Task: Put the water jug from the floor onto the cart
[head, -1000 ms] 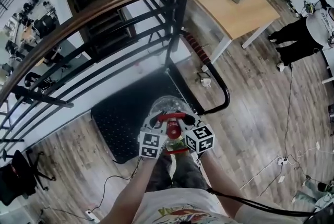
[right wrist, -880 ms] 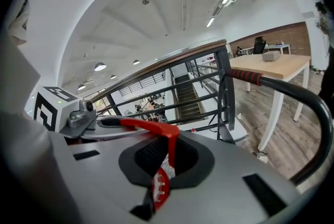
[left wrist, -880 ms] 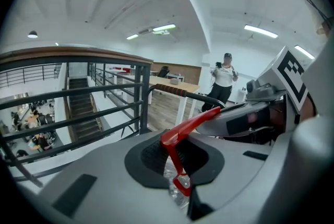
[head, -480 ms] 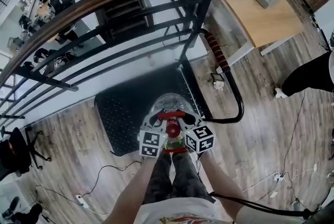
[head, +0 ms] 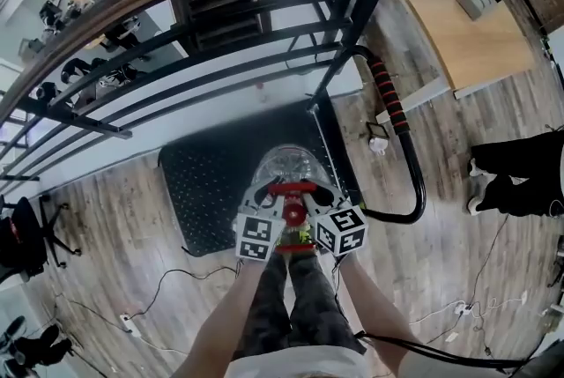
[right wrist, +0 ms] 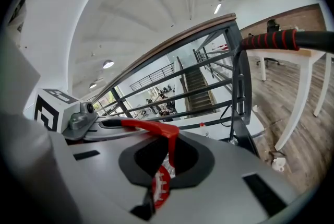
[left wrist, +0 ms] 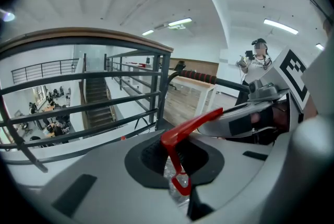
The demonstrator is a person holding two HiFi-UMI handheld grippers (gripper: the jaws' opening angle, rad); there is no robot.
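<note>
One jug [head: 287,168], one cart [head: 207,191]

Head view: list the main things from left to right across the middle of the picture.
Black chair → water jug → cart handle → standing person's legs.

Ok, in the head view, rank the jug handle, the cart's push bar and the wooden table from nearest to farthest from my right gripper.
1. The jug handle: clamped in the tongs of the right gripper, just ahead of it.
2. The push bar: off to the right, curving up along the cart's end.
3. The wooden table: farthest, at upper right, beyond the push bar.
</note>
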